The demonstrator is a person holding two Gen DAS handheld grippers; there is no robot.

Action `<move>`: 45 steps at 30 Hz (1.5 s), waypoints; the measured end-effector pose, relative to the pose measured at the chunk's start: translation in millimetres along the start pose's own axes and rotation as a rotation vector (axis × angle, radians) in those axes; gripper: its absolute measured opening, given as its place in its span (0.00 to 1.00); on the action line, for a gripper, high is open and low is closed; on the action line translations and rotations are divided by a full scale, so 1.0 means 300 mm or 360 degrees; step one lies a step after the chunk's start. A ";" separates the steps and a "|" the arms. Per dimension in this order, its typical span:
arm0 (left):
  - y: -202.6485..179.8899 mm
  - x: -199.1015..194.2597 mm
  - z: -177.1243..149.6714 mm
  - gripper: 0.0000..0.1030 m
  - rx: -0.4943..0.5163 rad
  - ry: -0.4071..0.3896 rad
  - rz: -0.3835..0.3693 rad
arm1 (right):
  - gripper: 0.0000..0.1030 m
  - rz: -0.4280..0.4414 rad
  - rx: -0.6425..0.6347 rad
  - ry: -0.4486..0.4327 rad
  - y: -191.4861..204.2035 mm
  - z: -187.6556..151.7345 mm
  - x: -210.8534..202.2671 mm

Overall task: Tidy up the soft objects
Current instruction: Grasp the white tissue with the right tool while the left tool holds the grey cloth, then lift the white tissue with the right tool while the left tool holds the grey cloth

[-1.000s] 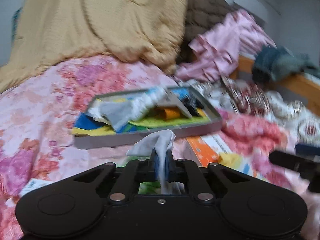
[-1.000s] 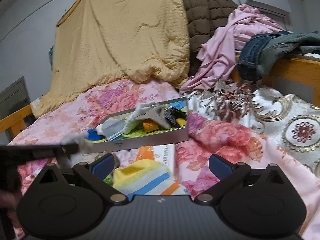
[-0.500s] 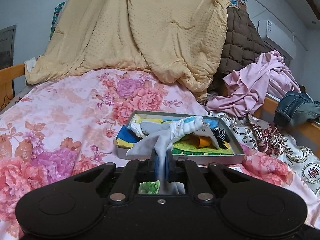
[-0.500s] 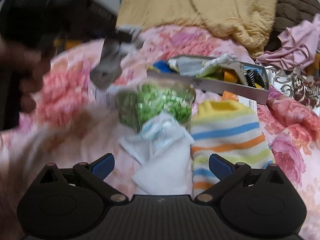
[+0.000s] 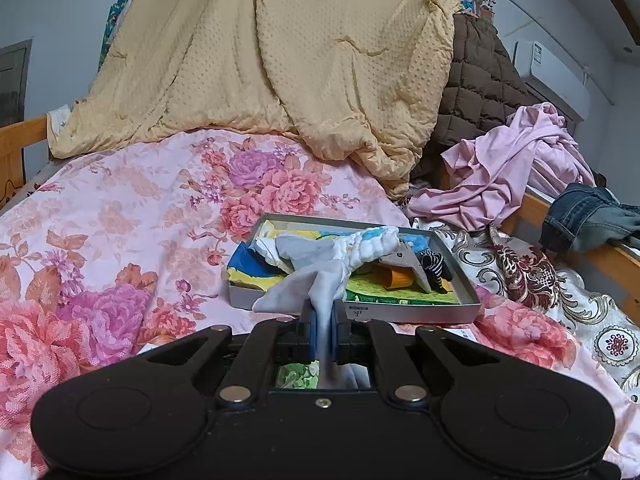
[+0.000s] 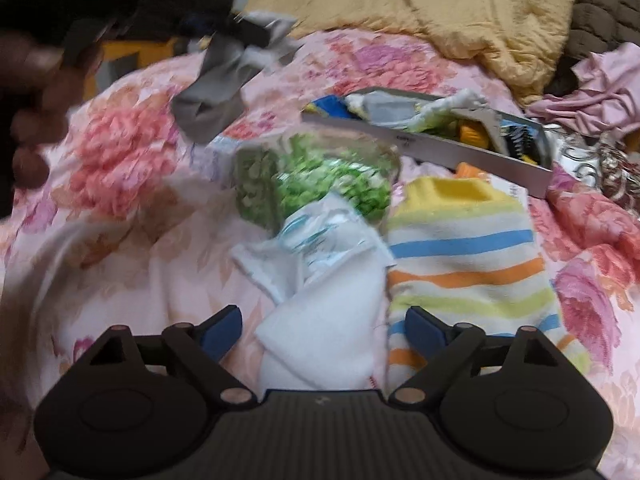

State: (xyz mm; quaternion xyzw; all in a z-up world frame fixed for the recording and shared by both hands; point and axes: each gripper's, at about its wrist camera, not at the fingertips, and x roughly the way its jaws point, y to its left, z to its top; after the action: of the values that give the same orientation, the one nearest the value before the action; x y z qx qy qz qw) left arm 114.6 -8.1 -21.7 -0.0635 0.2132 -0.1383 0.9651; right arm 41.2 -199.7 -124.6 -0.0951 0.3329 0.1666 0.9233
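My left gripper is shut on a pale grey sock, which hangs in front of a grey tray filled with several socks and cloths. From the right wrist, that sock dangles at the upper left, above the bed. My right gripper points down at a pile on the floral bedspread. Its jaws are closing, with a white cloth between them and gaps on both sides. A striped sock lies just right of the cloth. A green patterned piece lies beyond it, and the tray behind that.
A yellow blanket is heaped at the back of the bed, with a brown quilted jacket and a pink garment to its right. Jeans hang over a wooden rail. A person's hand shows at the left.
The left gripper rose and rolled level with the grey sock still in it. The right gripper tipped down from the tray toward the pile, and its jaws narrowed around the white cloth.
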 end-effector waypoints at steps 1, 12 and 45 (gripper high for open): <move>0.001 -0.001 0.000 0.06 -0.0002 0.0001 0.0003 | 0.84 -0.0003 -0.0031 0.0019 0.009 -0.004 0.007; -0.001 -0.001 0.001 0.07 0.0002 0.0017 0.0006 | 0.28 0.0039 0.0047 0.0062 -0.005 -0.010 0.004; -0.042 -0.012 -0.042 0.07 0.0021 0.0071 -0.0036 | 0.13 -0.0061 0.0457 -0.0335 -0.135 0.035 -0.202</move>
State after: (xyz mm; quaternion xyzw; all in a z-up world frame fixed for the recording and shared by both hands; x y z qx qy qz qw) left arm 102.9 -19.8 -29.4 -0.0564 0.2332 -0.1521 0.9588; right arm 18.5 -248.9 -74.8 0.0493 0.2528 0.1088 0.9601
